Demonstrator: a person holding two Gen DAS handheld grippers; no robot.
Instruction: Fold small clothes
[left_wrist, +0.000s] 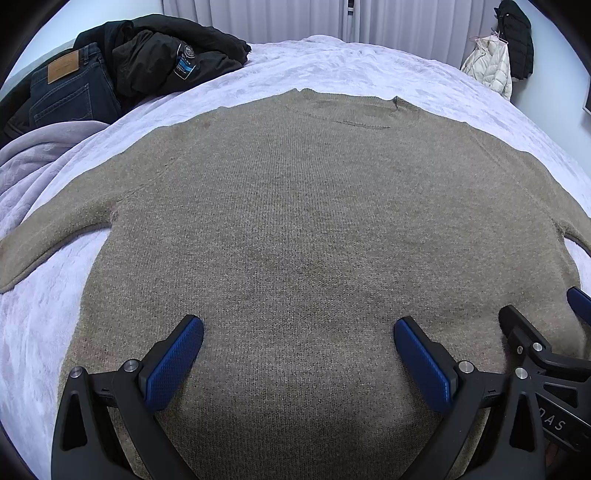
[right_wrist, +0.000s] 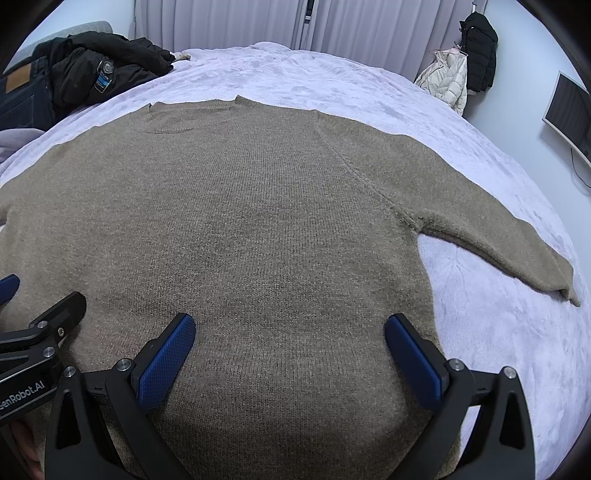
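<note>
A tan knit sweater (left_wrist: 295, 206) lies flat on the bed, collar at the far side, both sleeves spread out; it also shows in the right wrist view (right_wrist: 258, 221). Its left sleeve (left_wrist: 44, 243) and right sleeve (right_wrist: 509, 243) reach sideways over the blanket. My left gripper (left_wrist: 298, 328) is open and empty over the lower part of the sweater. My right gripper (right_wrist: 290, 325) is open and empty beside it, over the lower right part. Each gripper shows at the edge of the other's view: the right one (left_wrist: 539, 325) and the left one (right_wrist: 40, 306).
A pale lilac fleece blanket (left_wrist: 332, 62) covers the bed. Dark jeans (left_wrist: 70, 92) and a black jacket (left_wrist: 166, 59) lie piled at the far left. Coats (right_wrist: 461, 70) hang by the right wall, a monitor (right_wrist: 569, 110) beside them. Curtains stand behind the bed.
</note>
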